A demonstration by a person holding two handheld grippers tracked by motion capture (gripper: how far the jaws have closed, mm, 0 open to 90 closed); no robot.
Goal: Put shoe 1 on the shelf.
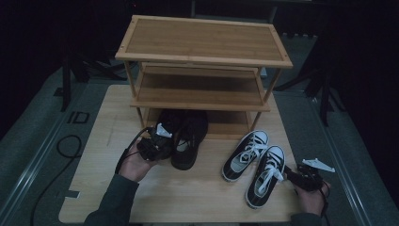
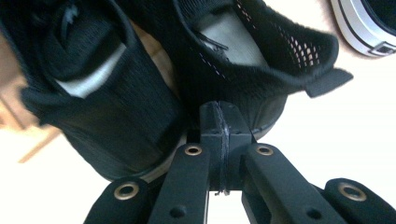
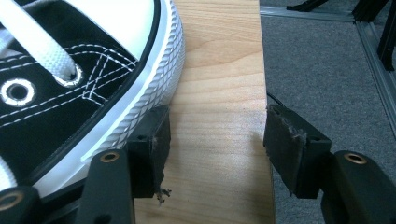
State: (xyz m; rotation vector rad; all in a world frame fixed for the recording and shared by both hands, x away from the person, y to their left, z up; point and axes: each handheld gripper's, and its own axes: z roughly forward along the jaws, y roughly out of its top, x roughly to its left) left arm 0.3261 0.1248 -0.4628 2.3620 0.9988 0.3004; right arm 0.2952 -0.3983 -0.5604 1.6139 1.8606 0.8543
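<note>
A pair of black mesh shoes (image 1: 187, 136) stands side by side in front of the rack's bottom shelf, heels toward me. My left gripper (image 1: 157, 143) is at their heels. In the left gripper view its jaws (image 2: 219, 114) are shut pad to pad, with the tips against the dark heel fabric (image 2: 140, 116) where the two shoes meet; whether fabric is pinched I cannot tell. A pair of black-and-white lace-up sneakers (image 1: 256, 165) lies at the right. My right gripper (image 1: 291, 173) stands open beside the nearer sneaker (image 3: 70, 79), its left pad (image 3: 152, 149) against the white rubber sole, only bare board between the jaws.
A three-tier bamboo shoe rack (image 1: 202, 42) stands at the back of the wooden board (image 1: 188, 193). The board's right edge (image 3: 261, 70) runs close to the right gripper, with grey carpet (image 3: 327, 60) beyond. A black cable (image 1: 66, 146) loops on the floor at left.
</note>
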